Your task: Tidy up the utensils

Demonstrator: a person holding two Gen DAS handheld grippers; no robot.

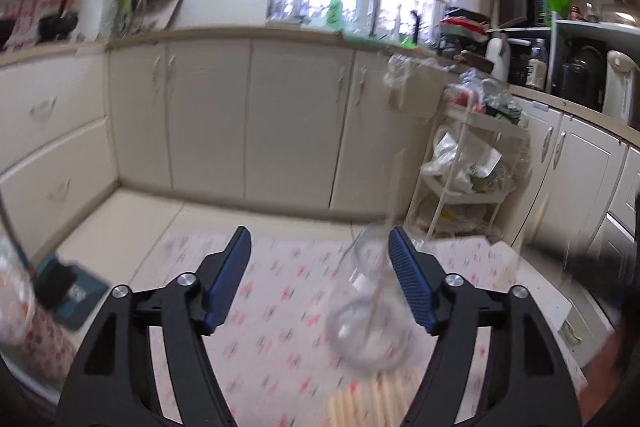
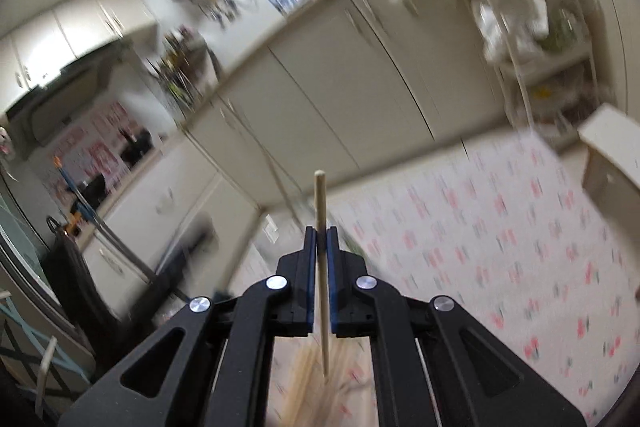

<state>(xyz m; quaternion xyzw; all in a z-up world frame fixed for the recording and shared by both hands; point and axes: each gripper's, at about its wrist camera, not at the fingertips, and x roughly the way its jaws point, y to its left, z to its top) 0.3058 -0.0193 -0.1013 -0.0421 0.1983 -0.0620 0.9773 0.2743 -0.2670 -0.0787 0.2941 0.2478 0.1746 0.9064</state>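
In the left wrist view my left gripper (image 1: 319, 233) stands open above a table with a flowered cloth (image 1: 272, 307). A clear glass (image 1: 366, 323), blurred, stands on the cloth just inside the right finger, and neither pad presses on it. Pale wooden chopsticks (image 1: 372, 401) lie in a bundle at the bottom edge, under the glass. In the right wrist view my right gripper (image 2: 321, 231) is shut on a single wooden chopstick (image 2: 320, 195), which stands nearly upright between the pads. A blurred heap of more chopsticks (image 2: 308, 375) lies below it on the flowered cloth (image 2: 500, 227).
A flowered container (image 1: 24, 327) and a teal box (image 1: 76, 291) sit at the table's left. Beyond the table are cream cabinets (image 1: 248, 115) and a white trolley (image 1: 464, 167) stuffed with bags. A white box (image 2: 612, 155) stands at the table's far right.
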